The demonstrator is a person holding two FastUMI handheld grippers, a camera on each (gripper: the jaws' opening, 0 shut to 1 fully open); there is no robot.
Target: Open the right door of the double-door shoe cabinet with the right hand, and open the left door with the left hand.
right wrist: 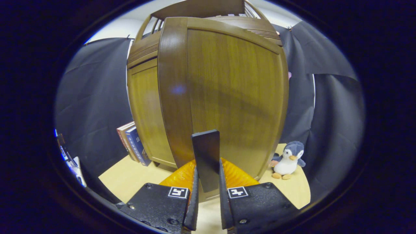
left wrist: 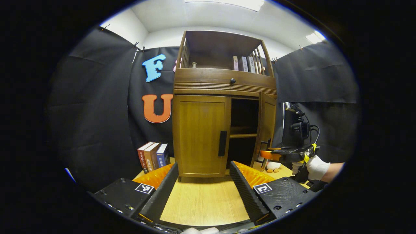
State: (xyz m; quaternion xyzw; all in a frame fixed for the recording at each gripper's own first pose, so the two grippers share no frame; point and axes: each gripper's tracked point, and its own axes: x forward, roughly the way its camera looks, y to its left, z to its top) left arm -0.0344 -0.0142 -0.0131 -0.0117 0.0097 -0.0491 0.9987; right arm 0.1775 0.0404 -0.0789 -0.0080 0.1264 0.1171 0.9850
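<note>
The brown wooden double-door shoe cabinet [left wrist: 224,97] is stood on the table [left wrist: 204,201]; its right door [right wrist: 234,94] is swung ajar, black handle [right wrist: 206,159] pinched by the right hand-held gripper [right wrist: 207,195]; the left hand-held gripper [left wrist: 204,185] is spread before the closed left door [left wrist: 201,133].

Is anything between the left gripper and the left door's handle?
Nothing visible. In the left gripper view the left gripper is open over bare tabletop, facing the shut left door and its handle. The books stand off to the side.

left gripper [left wrist: 204,182]: black, square markers, screws | hand [left wrist: 314,167]: white glove
</note>
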